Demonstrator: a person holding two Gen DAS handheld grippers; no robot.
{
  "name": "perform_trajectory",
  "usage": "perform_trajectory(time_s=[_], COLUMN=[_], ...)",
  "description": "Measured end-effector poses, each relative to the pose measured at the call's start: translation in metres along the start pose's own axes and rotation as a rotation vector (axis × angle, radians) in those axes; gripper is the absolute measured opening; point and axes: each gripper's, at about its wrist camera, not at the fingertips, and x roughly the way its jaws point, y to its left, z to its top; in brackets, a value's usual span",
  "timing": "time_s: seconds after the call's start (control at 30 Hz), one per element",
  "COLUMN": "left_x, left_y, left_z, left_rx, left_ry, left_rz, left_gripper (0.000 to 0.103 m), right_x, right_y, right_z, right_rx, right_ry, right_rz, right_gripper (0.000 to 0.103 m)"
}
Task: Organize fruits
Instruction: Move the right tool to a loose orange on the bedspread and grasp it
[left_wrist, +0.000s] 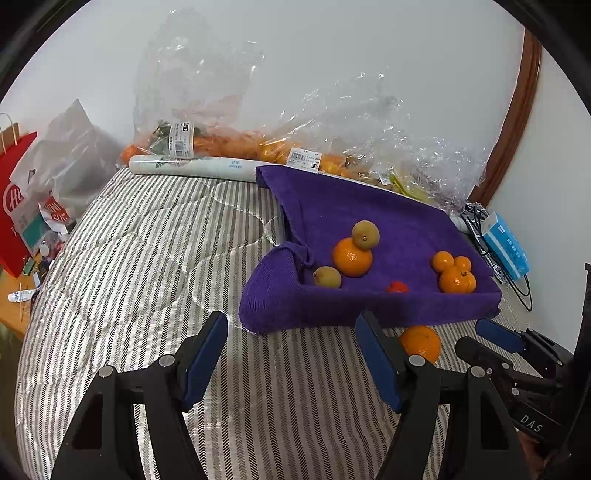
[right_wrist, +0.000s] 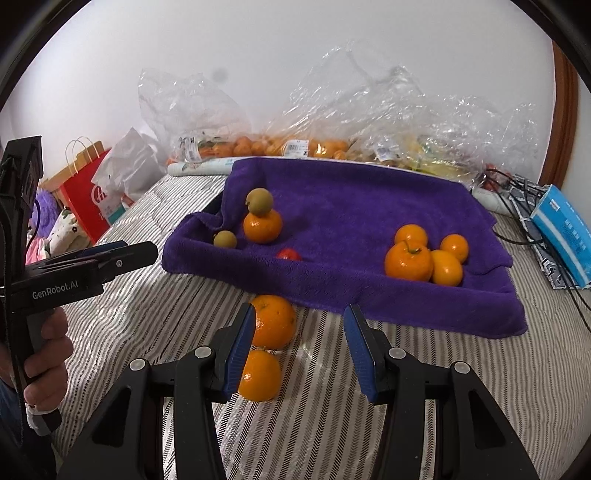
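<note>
1. My left gripper (left_wrist: 291, 362) hangs over the bare striped bedcover (left_wrist: 147, 258), jaws released, nothing between them. I judge it is waiting its turn.
2. My right gripper (right_wrist: 299, 347) is also released and empty. Two oranges lie on the cover just in front of the purple towel (right_wrist: 351, 206): the farther orange (right_wrist: 275, 321) and the nearer orange (right_wrist: 260, 374), both beside my left finger rather than between the pads.
3. On the towel the fruit is already grouped: a cluster of oranges (right_wrist: 424, 254) at the right, a lone orange (right_wrist: 262, 225) with two brownish-green fruits (right_wrist: 259, 201) at the left, a small red fruit (right_wrist: 289, 254) near the front fold.
4. The two strays look like my next job; I would need to shift left to straddle one.
</note>
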Motion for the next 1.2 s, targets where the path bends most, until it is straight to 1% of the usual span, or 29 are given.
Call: perform_trajectory(time_s=[0.3,0.7,0.93,1.2], left_x=[0.004,0.004,0.004,0.004], left_y=[0.002,0.005,0.004,0.004], left_z=[-0.001,-0.001,-0.002,-0.003], left_rx=[-0.007,-0.013,-0.012,-0.014], left_ry=[0.010,0.010,0.011,0.012], left_rz=[-0.001,-0.008,-0.009,-0.012], left_gripper=[0.070,0.070,0.070,0.070], right_x=[0.014,0.022,0.023,0.025], right_y=[0.003,0.004,0.006,0.007], right_z=[-0.006,-0.010,-0.012,-0.012], right_rx=[-0.007,-0.006,-0.012,-0.014], right_ry=[0.035,0.059,0.058,0.065], right_rz=[0.012,0.021,0.027,0.038], right_gripper=[0.049,0.049,0.042,0.041])
